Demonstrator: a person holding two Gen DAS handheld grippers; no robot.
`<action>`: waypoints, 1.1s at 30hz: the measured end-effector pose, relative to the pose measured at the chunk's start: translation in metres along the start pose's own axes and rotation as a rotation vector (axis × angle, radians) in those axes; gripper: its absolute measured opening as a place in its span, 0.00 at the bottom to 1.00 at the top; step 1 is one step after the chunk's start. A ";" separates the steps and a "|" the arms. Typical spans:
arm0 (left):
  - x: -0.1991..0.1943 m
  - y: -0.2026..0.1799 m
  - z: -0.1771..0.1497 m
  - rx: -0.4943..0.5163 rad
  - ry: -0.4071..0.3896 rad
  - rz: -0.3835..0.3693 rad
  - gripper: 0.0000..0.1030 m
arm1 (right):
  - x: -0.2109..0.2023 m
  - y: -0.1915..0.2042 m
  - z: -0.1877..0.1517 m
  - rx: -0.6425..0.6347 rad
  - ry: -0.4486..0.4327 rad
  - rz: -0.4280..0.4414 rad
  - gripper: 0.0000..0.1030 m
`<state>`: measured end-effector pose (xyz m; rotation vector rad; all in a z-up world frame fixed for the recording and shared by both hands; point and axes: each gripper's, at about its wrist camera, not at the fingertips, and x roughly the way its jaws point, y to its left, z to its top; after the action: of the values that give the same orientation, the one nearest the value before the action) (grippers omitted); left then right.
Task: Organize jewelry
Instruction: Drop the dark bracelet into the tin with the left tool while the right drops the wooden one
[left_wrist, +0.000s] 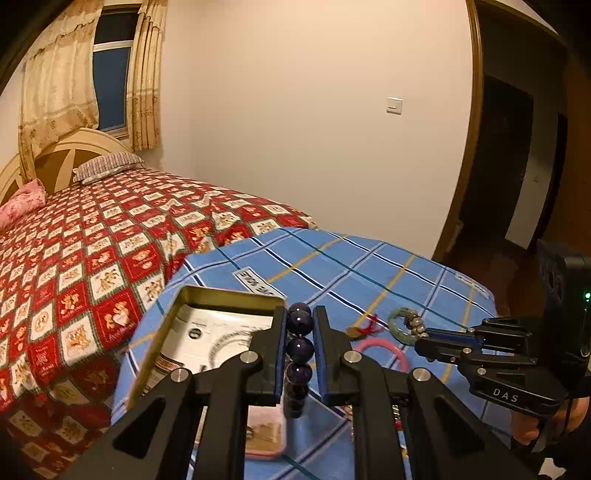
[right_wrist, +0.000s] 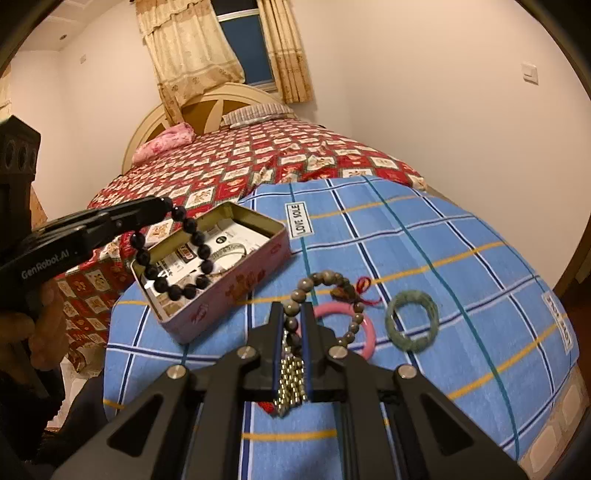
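Dark bead bracelet (right_wrist: 173, 254), clamped at its upper end between the closed fingers of the left gripper (left_wrist: 300, 325), hanging as a loop over the open pink tin (right_wrist: 236, 295), which rests on the blue checked cloth (right_wrist: 424, 236) and contains printed cards and a thin bangle. Grey-brown bead bracelet (right_wrist: 332, 291) with metallic tassel, pinched in the closed right gripper (right_wrist: 293, 317); whether its far beads touch the cloth cannot be told. Pink bangle (right_wrist: 364, 332) and green bangle (right_wrist: 412, 321) lie on the cloth beside it, the pink one partly overlapped by the beads. Behind, a bed with red patterned cover (right_wrist: 258, 162).
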<state>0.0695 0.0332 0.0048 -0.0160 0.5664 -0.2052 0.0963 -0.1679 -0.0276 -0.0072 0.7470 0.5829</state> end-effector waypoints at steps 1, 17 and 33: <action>0.001 0.005 0.002 -0.003 -0.002 0.009 0.13 | 0.003 0.001 0.003 -0.006 -0.001 0.001 0.11; 0.048 0.070 0.015 -0.045 -0.001 0.113 0.13 | 0.057 0.042 0.060 -0.146 -0.018 0.062 0.11; 0.099 0.103 0.007 -0.084 0.083 0.161 0.13 | 0.137 0.065 0.071 -0.216 0.095 0.060 0.11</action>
<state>0.1740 0.1139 -0.0492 -0.0435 0.6552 -0.0251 0.1892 -0.0307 -0.0504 -0.2141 0.7754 0.7225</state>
